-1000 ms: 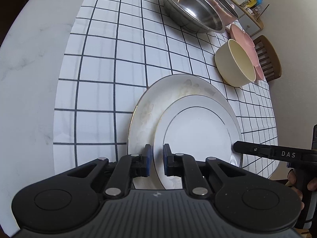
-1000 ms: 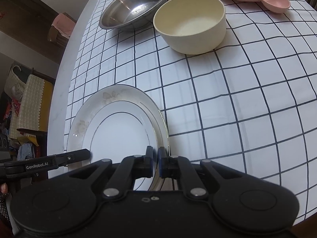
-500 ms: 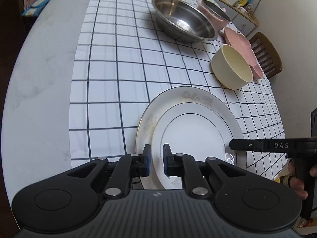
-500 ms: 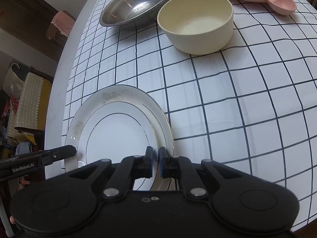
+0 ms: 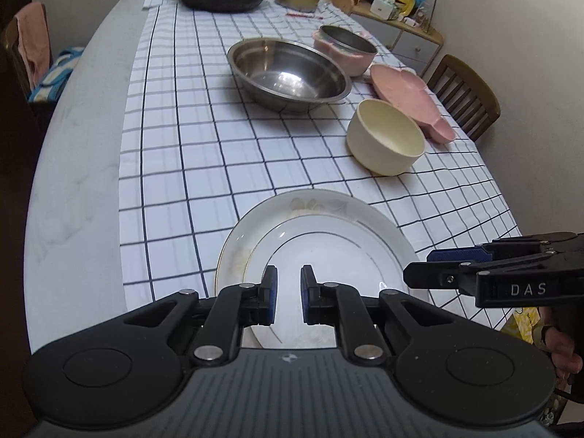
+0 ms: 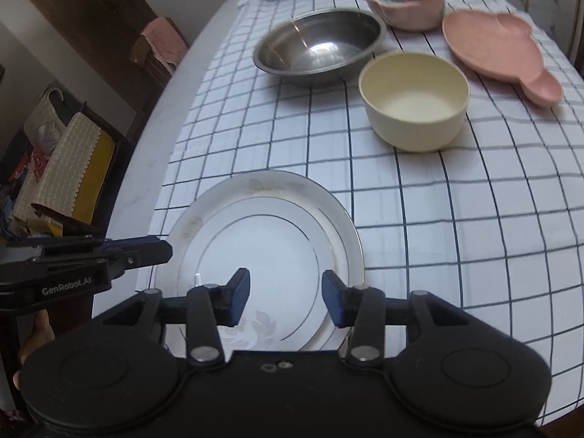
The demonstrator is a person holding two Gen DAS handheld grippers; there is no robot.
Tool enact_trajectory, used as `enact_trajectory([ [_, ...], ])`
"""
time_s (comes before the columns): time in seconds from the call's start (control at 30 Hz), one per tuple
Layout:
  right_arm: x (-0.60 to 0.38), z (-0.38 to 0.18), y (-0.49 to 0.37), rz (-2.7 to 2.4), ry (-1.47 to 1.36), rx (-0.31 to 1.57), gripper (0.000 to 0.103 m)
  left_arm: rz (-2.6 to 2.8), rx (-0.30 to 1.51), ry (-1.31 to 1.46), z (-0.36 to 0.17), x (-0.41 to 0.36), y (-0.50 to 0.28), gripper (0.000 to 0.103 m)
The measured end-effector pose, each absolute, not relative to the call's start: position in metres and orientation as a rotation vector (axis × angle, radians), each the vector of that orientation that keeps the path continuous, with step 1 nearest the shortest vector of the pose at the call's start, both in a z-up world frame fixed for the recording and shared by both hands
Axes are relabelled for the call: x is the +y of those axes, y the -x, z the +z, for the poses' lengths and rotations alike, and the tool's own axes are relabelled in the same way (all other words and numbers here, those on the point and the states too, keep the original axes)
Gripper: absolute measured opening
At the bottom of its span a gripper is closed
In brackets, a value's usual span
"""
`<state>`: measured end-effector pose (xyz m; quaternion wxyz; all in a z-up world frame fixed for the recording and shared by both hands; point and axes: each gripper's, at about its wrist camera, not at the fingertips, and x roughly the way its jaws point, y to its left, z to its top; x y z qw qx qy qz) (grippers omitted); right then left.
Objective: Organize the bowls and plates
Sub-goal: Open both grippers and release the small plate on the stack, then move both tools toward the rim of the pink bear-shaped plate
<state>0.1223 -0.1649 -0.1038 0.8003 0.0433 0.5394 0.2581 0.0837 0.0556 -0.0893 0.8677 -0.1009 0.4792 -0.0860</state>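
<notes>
Both hand-held grippers higher, seemingly.

Left gripper (image 5: 288,294) tilted steeply down over the near edge of the white plate (image 5: 328,252), jaws nearly closed — nothing between them, right gripper (image 6: 286,297) angled down over the same plate, jaws opening — empty.

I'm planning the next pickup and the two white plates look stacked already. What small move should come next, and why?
Probably swing the right gripper, its empty jaws opening, toward the cream bowl: the small plate already lies on the large plate, and that bowl stands nearest, alone.
</notes>
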Motion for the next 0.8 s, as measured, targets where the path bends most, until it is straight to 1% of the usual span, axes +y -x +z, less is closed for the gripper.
enact_trajectory([
  [0.1,-0.163,-0.092,-0.115,0.558,-0.07,1.108,0.054,-0.189,0.974,0.202,-0.081,0.053,-0.081,0.015],
  [0.13,-0.163,-0.089,-0.113,0.559,-0.064,1.094,0.056,-0.193,0.964,0.197,-0.078,0.052,-0.08,0.019],
  [0.17,-0.162,-0.086,-0.111,0.563,-0.058,1.08,0.059,-0.195,0.954,0.194,-0.076,0.051,-0.077,0.025],
  [0.2,-0.162,-0.083,-0.108,0.565,-0.051,1.069,0.061,-0.196,0.944,0.192,-0.074,0.049,-0.076,0.029],
  [0.27,-0.162,-0.079,-0.102,0.568,-0.036,1.051,0.062,-0.199,0.926,0.193,-0.071,0.048,-0.072,0.048],
  [0.33,-0.161,-0.075,-0.097,0.571,-0.036,1.037,0.064,-0.194,0.91,0.196,-0.068,0.047,-0.07,0.055],
  [0.43,-0.16,-0.069,-0.09,0.571,-0.026,1.013,0.072,-0.196,0.899,0.202,-0.065,0.047,-0.067,0.055],
  [0.5,-0.159,-0.064,-0.086,0.57,-0.01,0.986,0.079,-0.193,0.887,0.195,-0.061,0.046,-0.065,0.058],
  [0.57,-0.158,-0.058,-0.081,0.574,0.01,0.955,0.083,-0.183,0.868,0.185,-0.058,0.045,-0.063,0.068],
  [0.63,-0.157,-0.052,-0.077,0.578,0.025,0.929,0.091,-0.175,0.844,0.181,-0.053,0.044,-0.06,0.073],
  [0.7,-0.157,-0.046,-0.073,0.573,0.039,0.898,0.099,-0.17,0.826,0.175,-0.048,0.042,-0.061,0.075],
  [0.8,-0.159,-0.037,-0.071,0.549,0.054,0.854,0.102,-0.173,0.802,0.157,-0.041,0.038,-0.065,0.076],
])
